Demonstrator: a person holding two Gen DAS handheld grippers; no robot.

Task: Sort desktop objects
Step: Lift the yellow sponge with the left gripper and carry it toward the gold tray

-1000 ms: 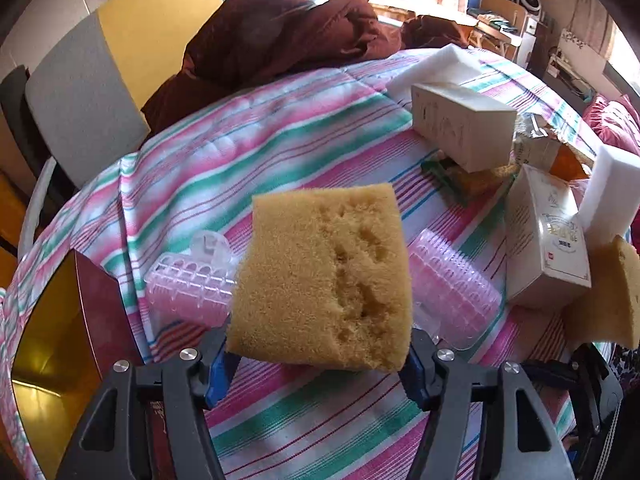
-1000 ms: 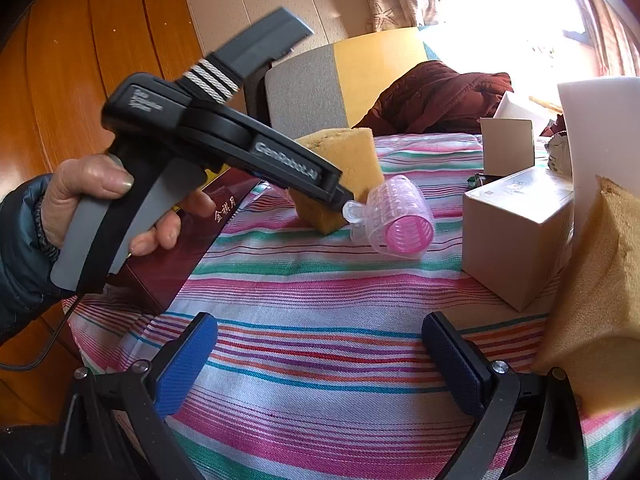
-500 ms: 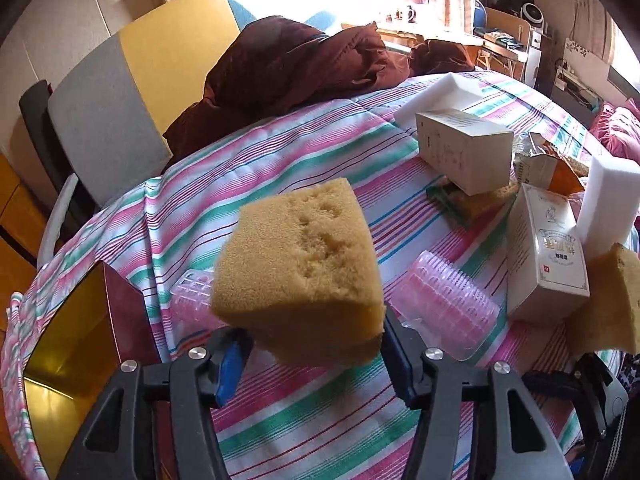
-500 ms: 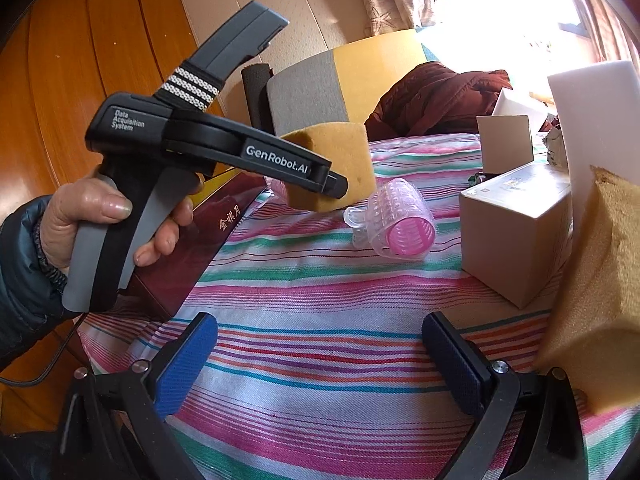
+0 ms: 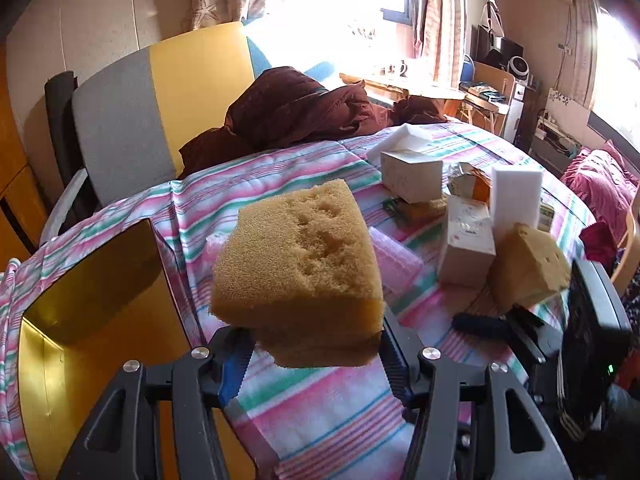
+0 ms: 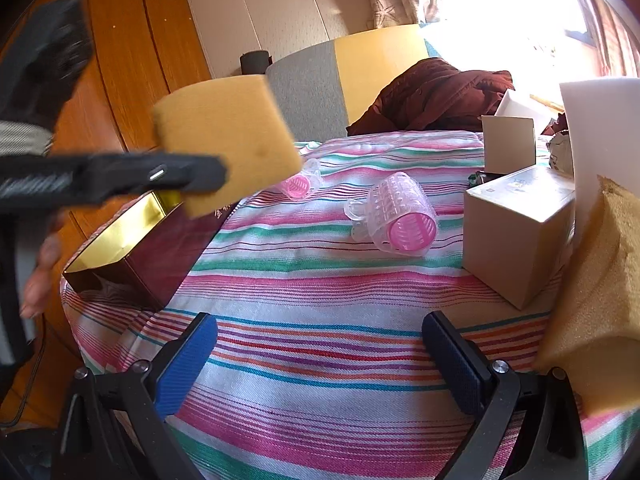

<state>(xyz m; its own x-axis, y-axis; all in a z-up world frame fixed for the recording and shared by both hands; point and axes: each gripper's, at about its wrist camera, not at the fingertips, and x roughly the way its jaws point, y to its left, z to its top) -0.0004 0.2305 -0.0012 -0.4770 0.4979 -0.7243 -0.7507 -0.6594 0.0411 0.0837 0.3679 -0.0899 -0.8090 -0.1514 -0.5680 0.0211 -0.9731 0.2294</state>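
Observation:
My left gripper (image 5: 312, 354) is shut on a big yellow sponge (image 5: 298, 264) and holds it in the air above the striped tablecloth. From the right wrist view that sponge (image 6: 228, 142) hangs over the gold-lined maroon box (image 6: 132, 240), which lies open at the table's left edge. My right gripper (image 6: 320, 356) stands open low over the cloth with nothing between its fingers. Two pink hair rollers (image 6: 394, 220) (image 6: 298, 186) lie on the cloth beyond it. A second yellow sponge (image 6: 596, 312) sits at the right, beside a white foam block (image 6: 600, 132).
Cardboard boxes (image 6: 520, 236) (image 6: 508, 144) stand at the right on the striped table (image 6: 320, 288). A maroon coat (image 5: 296, 112) lies at the far side, against a grey and yellow chair (image 5: 160, 100). The gold box (image 5: 80, 320) fills the left wrist view's lower left.
My left gripper has lifted the sponge up and carried it leftward, from beside the rollers to above the gold box. The right gripper has stayed where it was, open.

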